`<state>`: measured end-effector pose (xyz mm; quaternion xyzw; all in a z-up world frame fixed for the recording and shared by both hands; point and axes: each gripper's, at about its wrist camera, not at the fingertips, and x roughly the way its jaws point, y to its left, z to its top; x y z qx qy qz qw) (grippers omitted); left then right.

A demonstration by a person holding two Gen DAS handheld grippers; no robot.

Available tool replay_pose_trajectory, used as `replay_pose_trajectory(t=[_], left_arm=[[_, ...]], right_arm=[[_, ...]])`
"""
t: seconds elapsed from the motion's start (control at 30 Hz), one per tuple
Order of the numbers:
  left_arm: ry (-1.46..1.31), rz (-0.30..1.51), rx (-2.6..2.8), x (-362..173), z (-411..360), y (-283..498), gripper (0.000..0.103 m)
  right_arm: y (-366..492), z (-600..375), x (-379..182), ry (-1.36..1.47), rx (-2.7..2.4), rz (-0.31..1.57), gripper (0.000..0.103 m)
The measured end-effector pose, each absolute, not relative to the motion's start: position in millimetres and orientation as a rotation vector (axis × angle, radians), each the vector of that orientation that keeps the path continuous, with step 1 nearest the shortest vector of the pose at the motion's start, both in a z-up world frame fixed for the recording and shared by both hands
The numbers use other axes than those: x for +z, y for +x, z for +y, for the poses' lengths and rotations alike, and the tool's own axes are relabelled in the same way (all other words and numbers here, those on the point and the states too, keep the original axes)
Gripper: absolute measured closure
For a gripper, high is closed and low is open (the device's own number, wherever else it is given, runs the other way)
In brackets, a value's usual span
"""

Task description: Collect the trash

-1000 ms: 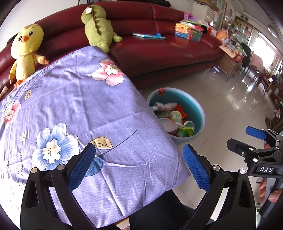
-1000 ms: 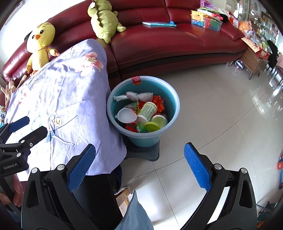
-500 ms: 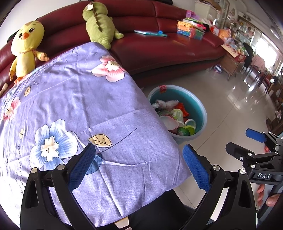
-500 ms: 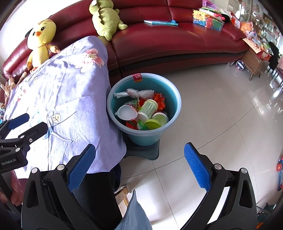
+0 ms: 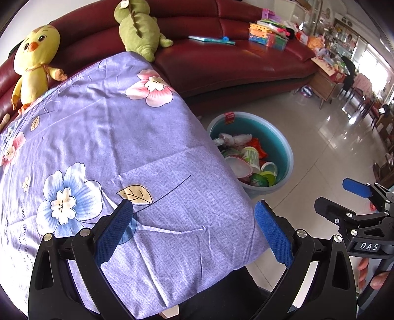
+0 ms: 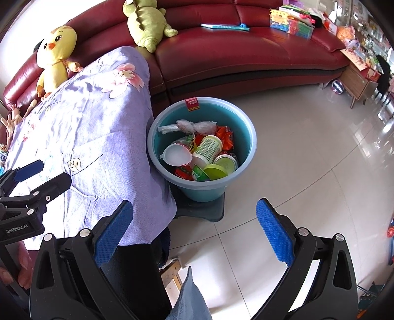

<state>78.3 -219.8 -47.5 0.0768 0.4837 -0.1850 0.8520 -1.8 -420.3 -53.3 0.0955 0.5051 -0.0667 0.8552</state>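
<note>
A teal bucket (image 6: 243, 137) stands on the floor beside the table and holds trash: cups, lids, wrappers and a plastic bag (image 6: 194, 126). It also shows in the left wrist view (image 5: 287, 152). My left gripper (image 5: 193, 229) is open and empty above the table's near corner. My right gripper (image 6: 194, 230) is open and empty above the floor, in front of the bucket. Each gripper shows at the edge of the other's view.
A purple floral cloth (image 5: 110, 137) covers the table. A dark red sofa (image 6: 246, 49) behind carries a yellow chick toy (image 6: 55, 53), a green plush (image 6: 147, 22), a book and boxes. The bucket sits on a dark base (image 6: 204, 209). Tiled floor lies to the right.
Both views have drifted slightly; the bucket sits a little lower and nearer in the frames. Both grippers stay open and empty.
</note>
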Motion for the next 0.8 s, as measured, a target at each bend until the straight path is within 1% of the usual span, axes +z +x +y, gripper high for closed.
replay_pose_trajectory(t=[0.8], left_arm=[[0.168, 1.037, -0.337, -66, -219, 83, 0.004]], right_arm=[[8, -421, -76, 0.201, -0.145, 1.09, 0.007]])
